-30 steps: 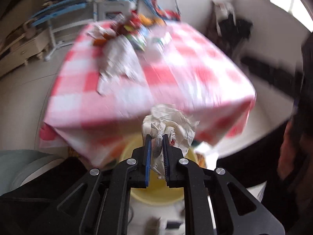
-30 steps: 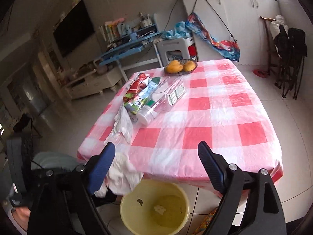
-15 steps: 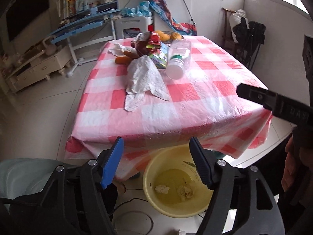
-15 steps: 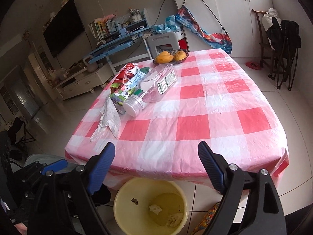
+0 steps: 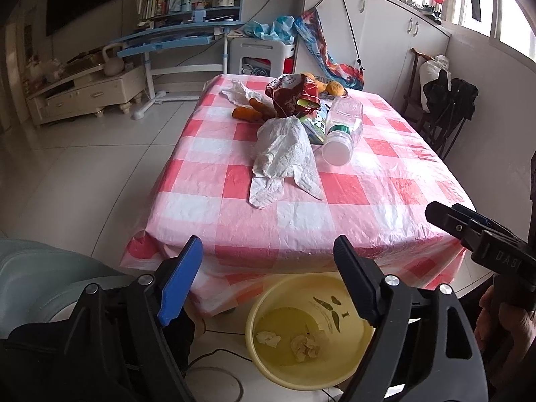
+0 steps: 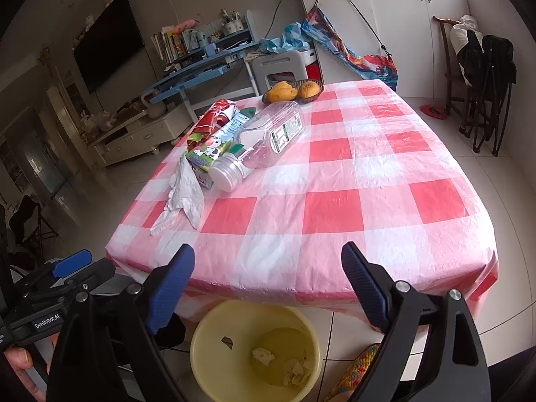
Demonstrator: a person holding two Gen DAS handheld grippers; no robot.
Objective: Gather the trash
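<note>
1. The left tool [image 5: 268, 278] is spread wide and holds nothing; a second ago it pinched a crumpled tissue above the bin, and half a second ago it had already let go.
2. That tissue now lies in the yellow bin [image 5: 268, 361] on the floor just below the near tabletop edge, as one of two wads [image 5: 305, 346] on the bin bottom; the right wrist view shows both wads [image 6: 294, 372] too.
3. The right tool [image 6: 268, 283] is spread and empty, as in both earlier frames, hanging above the bin near the tabletop [image 6: 335, 207] edge.
4. The left view is sharp now, where it was blurred a second ago.
5. Trash left on the tabletop: a white tissue [image 5: 284, 157] nearest the front, a clear bottle [image 5: 343, 127] lying on its side with its white cap toward the tools, a carton [image 6: 214, 149] between tissue and bottle, a red wrapper [image 5: 289, 95] behind, and another tissue [image 5: 239, 95] at the far left.
6. A bowl of fruit [image 6: 293, 91] sits at the far edge.
7. The tabletop items lie where they did half a second ago.
</note>
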